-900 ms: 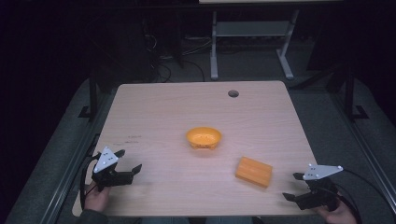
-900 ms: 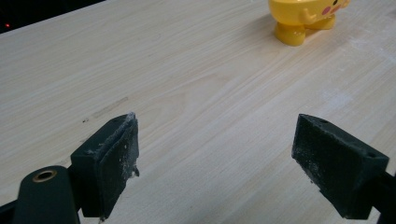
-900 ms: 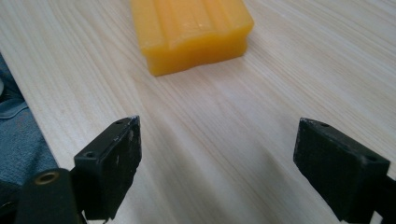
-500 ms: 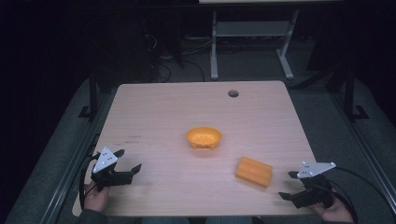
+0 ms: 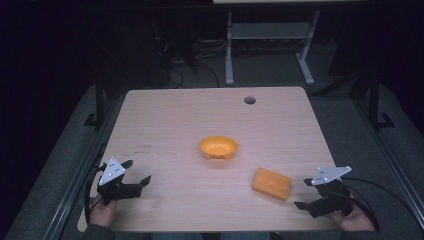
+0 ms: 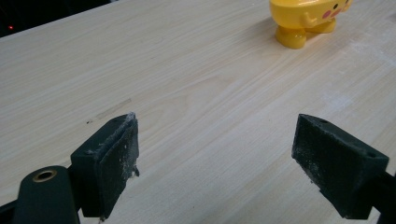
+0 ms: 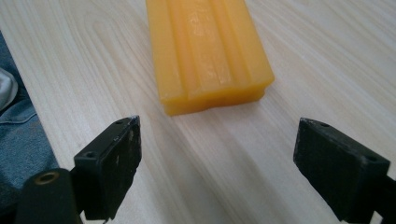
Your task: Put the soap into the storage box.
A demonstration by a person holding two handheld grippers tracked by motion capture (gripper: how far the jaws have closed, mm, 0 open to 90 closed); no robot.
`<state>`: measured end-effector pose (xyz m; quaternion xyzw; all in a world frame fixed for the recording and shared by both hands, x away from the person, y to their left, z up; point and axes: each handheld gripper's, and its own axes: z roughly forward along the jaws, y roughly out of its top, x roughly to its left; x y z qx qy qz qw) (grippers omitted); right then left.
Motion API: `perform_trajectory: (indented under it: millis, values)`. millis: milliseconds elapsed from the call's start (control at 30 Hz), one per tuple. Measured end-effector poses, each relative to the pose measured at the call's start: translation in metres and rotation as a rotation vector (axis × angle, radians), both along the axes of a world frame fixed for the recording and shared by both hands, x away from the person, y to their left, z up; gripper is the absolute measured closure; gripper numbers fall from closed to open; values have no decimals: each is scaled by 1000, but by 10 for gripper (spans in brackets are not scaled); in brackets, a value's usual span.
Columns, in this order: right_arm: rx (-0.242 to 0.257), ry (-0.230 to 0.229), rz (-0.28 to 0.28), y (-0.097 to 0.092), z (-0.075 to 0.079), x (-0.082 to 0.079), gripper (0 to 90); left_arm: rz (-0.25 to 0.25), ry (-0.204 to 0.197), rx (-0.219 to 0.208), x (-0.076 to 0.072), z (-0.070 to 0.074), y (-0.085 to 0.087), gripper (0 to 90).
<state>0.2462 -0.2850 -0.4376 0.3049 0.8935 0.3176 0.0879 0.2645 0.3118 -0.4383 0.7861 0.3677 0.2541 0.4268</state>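
The pale wooden tabletop (image 5: 165, 125) lies mostly bare, with wide open room across its far half and left side. A ridged orange rectangular block (image 5: 271, 183) sits near the front right edge, just ahead of the right gripper (image 5: 306, 194), whose fingers are spread wide and hold nothing. A small yellow-orange bowl-shaped toy on stubby feet (image 5: 218, 148) stands mid-table. The left gripper (image 5: 136, 171), near the front left edge, has its fingers spread too.

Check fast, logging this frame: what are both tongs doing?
Left tongs: open, holding nothing.
Right tongs: open, holding nothing, short of the orange block.
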Motion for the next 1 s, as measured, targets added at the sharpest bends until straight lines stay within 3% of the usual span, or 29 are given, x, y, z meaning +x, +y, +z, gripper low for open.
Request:
perform_trajectory:
  millis: [1000]
  values:
    - [-56, 30, 86, 38, 14, 33, 144, -1, -3, -3, 0, 1, 1, 142]
